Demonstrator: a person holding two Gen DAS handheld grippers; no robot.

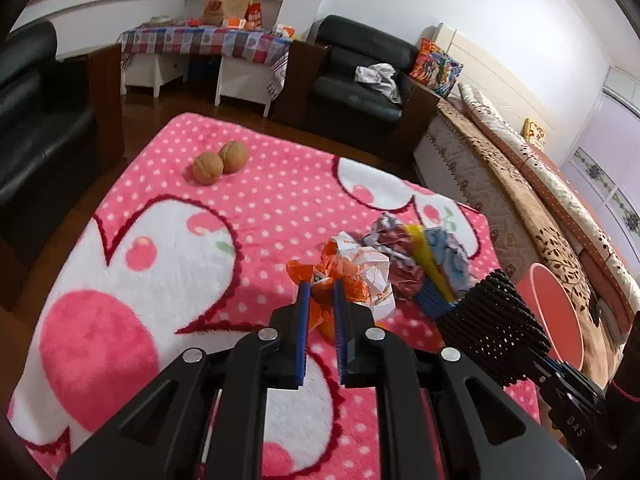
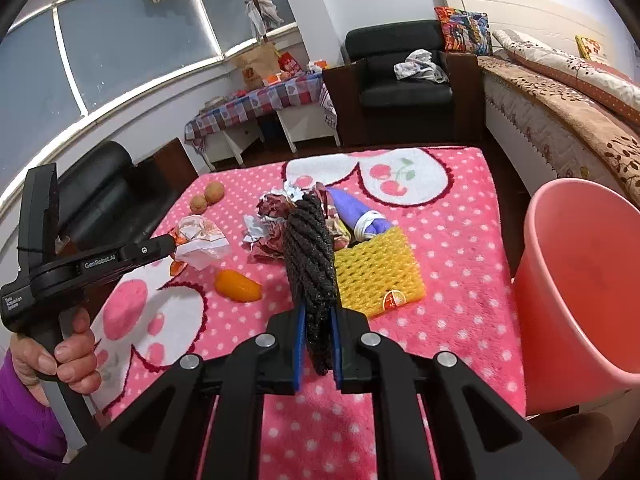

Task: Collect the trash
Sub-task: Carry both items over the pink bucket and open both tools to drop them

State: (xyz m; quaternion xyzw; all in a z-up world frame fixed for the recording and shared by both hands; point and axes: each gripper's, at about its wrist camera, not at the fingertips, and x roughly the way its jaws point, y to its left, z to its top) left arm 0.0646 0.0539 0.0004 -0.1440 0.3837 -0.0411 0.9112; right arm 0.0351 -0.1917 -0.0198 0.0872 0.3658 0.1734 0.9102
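My left gripper (image 1: 321, 286) is shut on an orange and white crumpled wrapper (image 1: 356, 276) lying on the pink dotted blanket (image 1: 160, 240); the gripper also shows in the right wrist view (image 2: 173, 244). My right gripper (image 2: 318, 312) is shut on a black foam net sleeve (image 2: 310, 248), held above the blanket; the sleeve also shows in the left wrist view (image 1: 492, 324). More trash lies ahead: crumpled foil and paper (image 2: 272, 220), a yellow foam net (image 2: 378, 268), a purple wrapper (image 2: 356, 216). A pink bucket (image 2: 580, 280) stands to the right.
Two walnuts (image 1: 220, 162) sit at the blanket's far left. An orange pepper-like piece (image 2: 238, 286) lies near the middle. A black armchair (image 1: 356, 76), a bed (image 1: 520, 184) and a cluttered table (image 1: 208, 40) stand beyond.
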